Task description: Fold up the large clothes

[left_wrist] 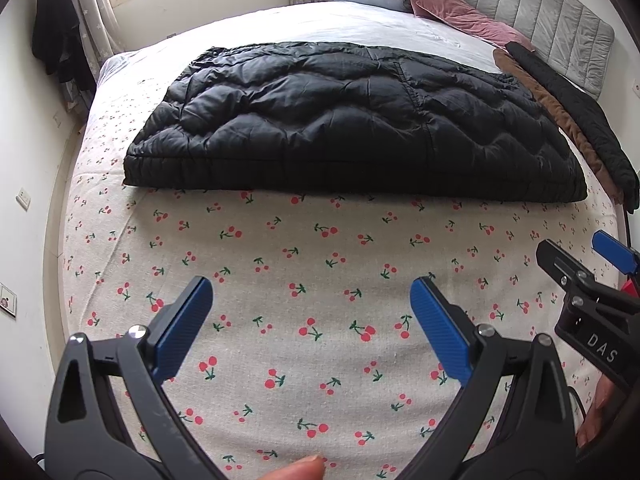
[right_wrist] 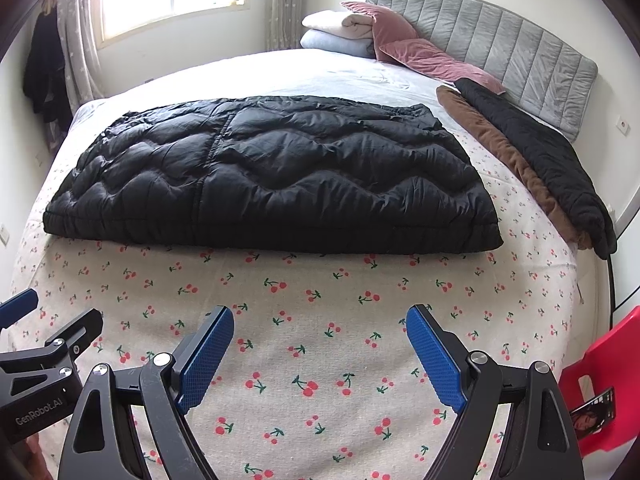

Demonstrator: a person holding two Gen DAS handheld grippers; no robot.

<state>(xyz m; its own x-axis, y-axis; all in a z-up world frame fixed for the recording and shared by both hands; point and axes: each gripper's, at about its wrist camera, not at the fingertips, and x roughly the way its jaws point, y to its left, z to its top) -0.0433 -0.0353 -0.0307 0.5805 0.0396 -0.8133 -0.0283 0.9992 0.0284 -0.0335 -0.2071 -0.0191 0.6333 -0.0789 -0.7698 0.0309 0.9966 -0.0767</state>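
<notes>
A black quilted puffer coat (left_wrist: 344, 120) lies folded flat across the middle of the bed; it also shows in the right wrist view (right_wrist: 272, 176). My left gripper (left_wrist: 312, 288) is open and empty, hovering over the cherry-print sheet (left_wrist: 320, 248) short of the coat's near edge. My right gripper (right_wrist: 320, 316) is open and empty, also over the sheet (right_wrist: 320, 280) in front of the coat. The right gripper also shows at the right edge of the left wrist view (left_wrist: 576, 256); the left gripper shows at the left edge of the right wrist view (right_wrist: 52, 312).
A brown and black garment (right_wrist: 532, 160) lies along the bed's right side. Pink quilt (right_wrist: 420, 56), folded white and blue bedding (right_wrist: 340, 32) and a grey headboard (right_wrist: 500, 48) are at the far end. A red stool (right_wrist: 604, 380) stands by the bed at right. Dark clothes (left_wrist: 56, 40) hang left of the window.
</notes>
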